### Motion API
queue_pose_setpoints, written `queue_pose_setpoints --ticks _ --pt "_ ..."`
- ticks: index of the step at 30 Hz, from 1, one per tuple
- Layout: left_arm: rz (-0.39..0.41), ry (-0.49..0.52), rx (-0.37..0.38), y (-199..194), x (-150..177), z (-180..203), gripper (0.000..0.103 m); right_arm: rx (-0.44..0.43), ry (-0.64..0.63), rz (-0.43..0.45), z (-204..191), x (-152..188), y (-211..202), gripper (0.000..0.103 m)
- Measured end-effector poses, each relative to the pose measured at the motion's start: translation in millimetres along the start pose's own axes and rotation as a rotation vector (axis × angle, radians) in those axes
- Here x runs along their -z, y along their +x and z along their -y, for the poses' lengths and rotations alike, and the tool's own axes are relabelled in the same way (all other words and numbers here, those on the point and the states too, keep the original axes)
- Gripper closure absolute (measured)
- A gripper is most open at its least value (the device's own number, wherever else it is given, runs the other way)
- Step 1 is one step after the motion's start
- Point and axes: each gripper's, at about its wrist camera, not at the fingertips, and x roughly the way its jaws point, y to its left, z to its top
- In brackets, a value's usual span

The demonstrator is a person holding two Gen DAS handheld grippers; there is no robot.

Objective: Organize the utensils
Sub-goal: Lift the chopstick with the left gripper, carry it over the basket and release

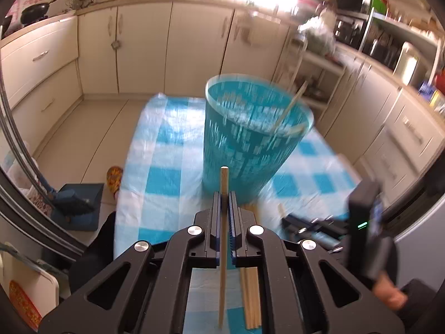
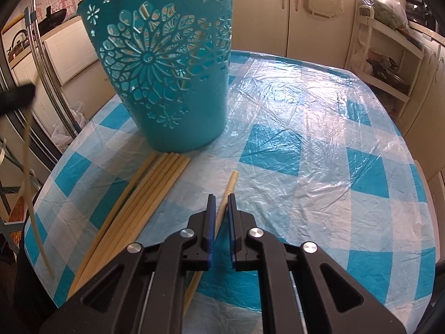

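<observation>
A teal cut-out basket (image 1: 250, 136) stands on the blue-checked table (image 1: 164, 150); it also shows in the right wrist view (image 2: 164, 64). A chopstick (image 1: 289, 108) leans inside it. My left gripper (image 1: 224, 194) is shut on a single wooden chopstick (image 1: 223, 239) and holds it above the table, just short of the basket. My right gripper (image 2: 221, 197) is low over the table, jaws a little apart around a lone chopstick (image 2: 226, 194) lying there. A bundle of several chopsticks (image 2: 144, 194) lies to its left, in front of the basket.
The plastic-covered table (image 2: 319, 144) stretches to the right of the basket. Cream kitchen cabinets (image 1: 144, 44) ring the room. A white shelf unit (image 2: 389, 64) stands beyond the table's far right corner. My right gripper's body (image 1: 361, 222) shows at the left view's right side.
</observation>
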Motion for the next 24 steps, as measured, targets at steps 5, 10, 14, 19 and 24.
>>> queue_pose_setpoints --ticks 5,10,14,19,24 --pt "0.087 -0.026 0.041 -40.2 -24.3 -0.6 0.098 -0.025 0.023 0.000 7.8 -1.9 0.0 0.094" --pt "0.132 -0.025 0.055 -58.3 -38.6 7.8 0.098 -0.048 0.042 0.001 13.1 -1.9 -0.3 0.094" --pt "0.150 -0.009 0.061 -67.6 -44.0 17.1 0.098 -0.065 0.055 0.000 19.1 -2.6 0.2 0.094" --pt "0.169 0.016 0.080 -83.8 -50.2 26.3 0.098 -0.085 0.068 -0.001 27.9 -5.8 3.1 0.094" --pt "0.234 0.034 0.103 -113.8 -67.9 32.7 0.098 -0.106 0.085 -0.001 36.4 -6.9 3.8 0.094"
